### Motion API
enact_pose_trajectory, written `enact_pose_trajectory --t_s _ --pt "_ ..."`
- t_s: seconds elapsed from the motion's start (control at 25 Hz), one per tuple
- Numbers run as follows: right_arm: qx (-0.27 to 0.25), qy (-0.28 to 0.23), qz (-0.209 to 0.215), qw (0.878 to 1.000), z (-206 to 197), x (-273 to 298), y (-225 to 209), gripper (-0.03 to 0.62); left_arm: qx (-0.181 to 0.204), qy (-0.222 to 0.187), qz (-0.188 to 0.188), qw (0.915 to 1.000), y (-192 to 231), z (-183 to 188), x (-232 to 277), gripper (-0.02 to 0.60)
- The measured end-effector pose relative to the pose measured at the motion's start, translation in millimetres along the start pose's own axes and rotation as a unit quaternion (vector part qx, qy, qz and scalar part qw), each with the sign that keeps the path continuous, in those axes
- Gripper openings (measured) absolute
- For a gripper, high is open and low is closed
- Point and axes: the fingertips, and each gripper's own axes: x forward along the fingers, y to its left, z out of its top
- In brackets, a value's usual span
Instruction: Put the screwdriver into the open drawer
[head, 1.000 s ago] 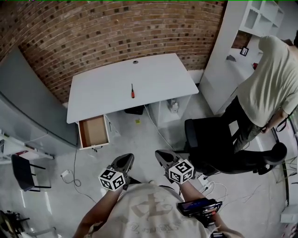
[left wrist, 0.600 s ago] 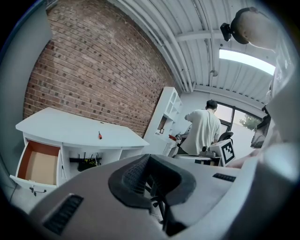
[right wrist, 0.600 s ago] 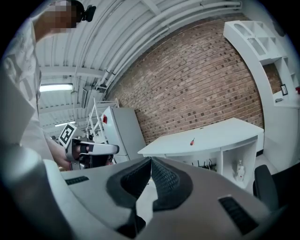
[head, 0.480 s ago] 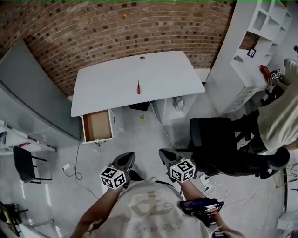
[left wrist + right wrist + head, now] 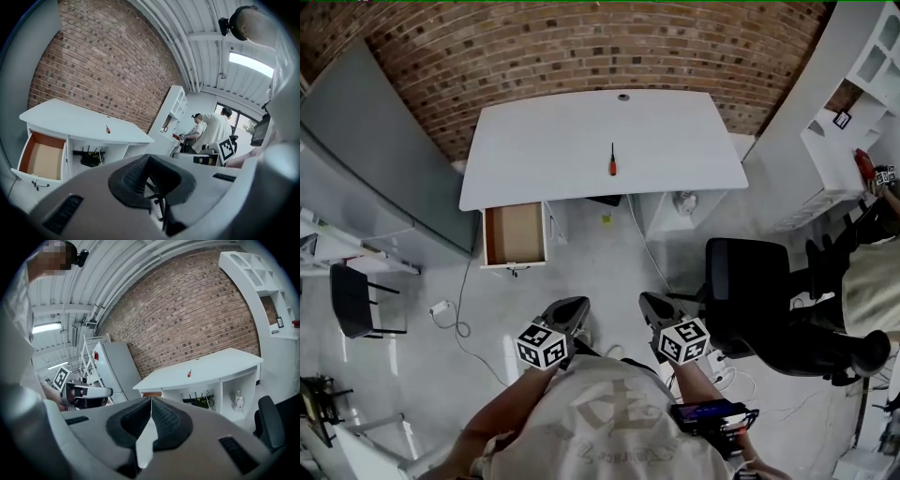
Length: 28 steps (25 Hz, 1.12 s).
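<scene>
The screwdriver [image 5: 612,159], red handle and dark shaft, lies on the white desk [image 5: 534,150] far ahead of both grippers. It also shows as a small mark in the left gripper view [image 5: 108,129] and the right gripper view [image 5: 189,373]. The open drawer [image 5: 515,234], brown inside, sticks out under the desk's left end and looks empty [image 5: 41,157]. My left gripper [image 5: 570,309] and right gripper [image 5: 654,306] hang side by side over the floor near my body. Both are shut with nothing in them.
A black office chair [image 5: 759,291] stands close to the right of my right gripper. A person [image 5: 874,281] is at the white shelving [image 5: 848,131] on the right. Left are a grey cabinet [image 5: 366,159] and a small black chair [image 5: 354,305]. Cables [image 5: 455,314] trail on the floor.
The desk and drawer have slid rightward and slightly down in the head view. The person on the right has moved toward the frame's edge. Both grippers sit a little lower and stay shut.
</scene>
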Motion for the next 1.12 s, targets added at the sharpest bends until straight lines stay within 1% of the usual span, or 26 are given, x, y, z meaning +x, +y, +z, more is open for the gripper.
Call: enact_pose_trajectory --t_s 0.2,0.52,0.68,0.76,0.92,1.12 --pt "-0.004 0.006 -0.014 1.000 18 35 -7 0.023 0.002 -0.011 -0.002 0.9999 42 30 11 0.020" --pt "-0.002 0.003 -0.046 0.999 49 92 -15 0.023 0.005 -0.022 -0.036 0.9991 97 74 29 0.020" --pt "0.017 -0.007 -0.066 0.998 58 105 -21 0.023 0.011 -0.027 -0.054 0.9981 115 95 35 0.020" --pt "0.026 -0.011 -0.073 0.997 62 115 -21 0.023 0.017 -0.031 -0.057 0.9977 128 108 34 0.020" --pt "0.026 -0.014 -0.083 0.996 68 130 -19 0.023 0.018 -0.033 -0.061 0.9974 147 117 33 0.020" --pt "0.026 -0.014 -0.090 0.995 78 144 -19 0.023 0.022 -0.030 -0.072 0.9967 158 126 33 0.021"
